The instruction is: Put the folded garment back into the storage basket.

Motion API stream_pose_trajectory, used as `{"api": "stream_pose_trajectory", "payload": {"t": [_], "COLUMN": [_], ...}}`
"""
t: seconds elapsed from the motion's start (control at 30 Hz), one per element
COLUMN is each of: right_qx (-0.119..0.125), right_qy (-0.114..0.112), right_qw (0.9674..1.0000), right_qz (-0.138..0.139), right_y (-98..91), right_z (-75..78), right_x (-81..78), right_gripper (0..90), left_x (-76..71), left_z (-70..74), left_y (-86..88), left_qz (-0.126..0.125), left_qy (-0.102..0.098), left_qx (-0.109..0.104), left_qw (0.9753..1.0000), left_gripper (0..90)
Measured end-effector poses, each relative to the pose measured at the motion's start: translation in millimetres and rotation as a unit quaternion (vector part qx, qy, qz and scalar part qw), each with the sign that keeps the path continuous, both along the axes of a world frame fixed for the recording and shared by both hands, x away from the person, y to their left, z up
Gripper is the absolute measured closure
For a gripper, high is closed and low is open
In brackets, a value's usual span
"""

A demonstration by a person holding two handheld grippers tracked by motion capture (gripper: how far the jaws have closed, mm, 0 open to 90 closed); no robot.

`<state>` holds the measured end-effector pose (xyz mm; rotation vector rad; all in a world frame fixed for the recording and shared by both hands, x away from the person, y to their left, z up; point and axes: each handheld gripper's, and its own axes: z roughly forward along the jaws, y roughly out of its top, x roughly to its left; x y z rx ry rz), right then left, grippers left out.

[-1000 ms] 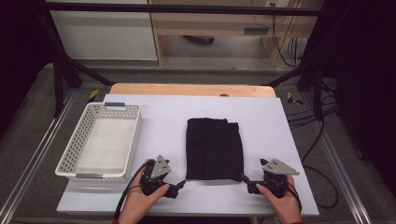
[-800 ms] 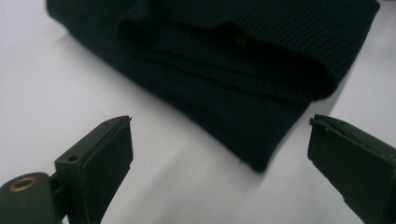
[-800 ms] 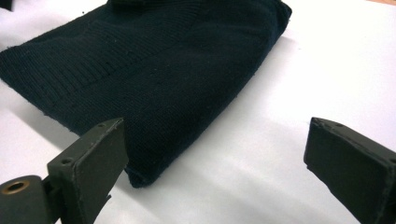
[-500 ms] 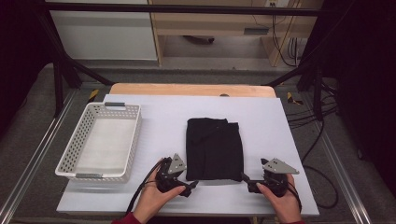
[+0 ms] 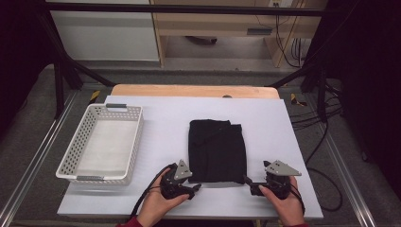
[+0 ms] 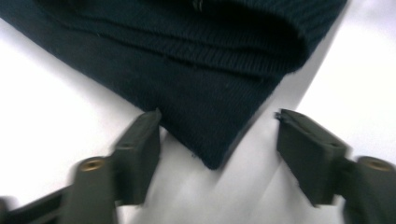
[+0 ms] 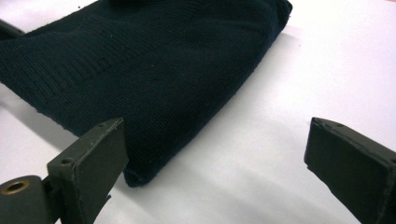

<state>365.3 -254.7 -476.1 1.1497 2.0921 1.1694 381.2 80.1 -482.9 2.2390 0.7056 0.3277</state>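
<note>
1. Knitwear, a folded dark sweater [image 5: 217,150], lies flat at the middle of the white table [image 5: 165,127], its near edge close to both grippers.
2. In the left gripper view, the left gripper [image 6: 217,140] has its jaws spread wide, holding nothing; the sweater's near-left corner [image 6: 210,154] pokes into the gap between them, the left jaw's tip touching or just beside the cloth edge.
3. In the right gripper view, the right gripper [image 7: 215,149] is likewise wide open and empty; the sweater's near-right corner [image 7: 140,172] sits just beside its left jaw, the other jaw well apart over bare table.
4. Each gripper is held in a hand [image 5: 156,208] at the near table edge.
5. A white slotted basket [image 5: 82,137] stands on the left, well apart from the sweater.
</note>
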Motion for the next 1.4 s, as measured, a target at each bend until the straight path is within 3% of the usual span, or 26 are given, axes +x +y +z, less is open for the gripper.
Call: {"api": "stream_pose_trajectory", "payload": {"t": [0.17, 0.27, 0.37, 0.67, 0.77, 1.4], "right_qx": [0.0, 0.005, 0.008, 0.007, -0.01, -0.022], "right_qy": [-0.003, -0.005, -0.004, 0.018, 0.032, 0.057], "right_qw": [1.0, 0.9999, 0.9999, 0.9995, 0.9988, 0.9958], "right_qz": [-0.007, -0.01, -0.009, 0.024, 0.037, 0.068], "right_y": [-0.7, -1.0, 0.0, 13.4, 23.7, 44.9], "right_z": [1.2, 2.2, 3.1, 0.0, -2.5, -6.9], "right_x": [-0.8, -2.5, -5.1, -21.4, -26.5, -33.3], "right_gripper": [5.9, 6.4, 6.4, 8.9, 9.1, 14.1], "left_x": [1.3, 2.1, 1.2, -2.0, -6.8, -33.1], "left_z": [-0.2, -2.1, -1.4, 2.8, 6.1, 10.2], "left_y": [6.5, 9.5, 9.0, 12.5, 14.9, 37.0], "left_qz": [0.007, 0.008, 0.005, 0.002, 0.002, 0.007], "left_qy": [-0.009, -0.011, -0.014, -0.014, -0.019, -0.006], "left_qx": [-0.008, -0.02, -0.015, -0.018, -0.014, -0.017], "left_qw": [0.9999, 0.9997, 0.9998, 0.9997, 0.9997, 0.9998], "left_gripper": [66.5, 74.7, 80.1, 82.6, 82.8, 82.9]}}
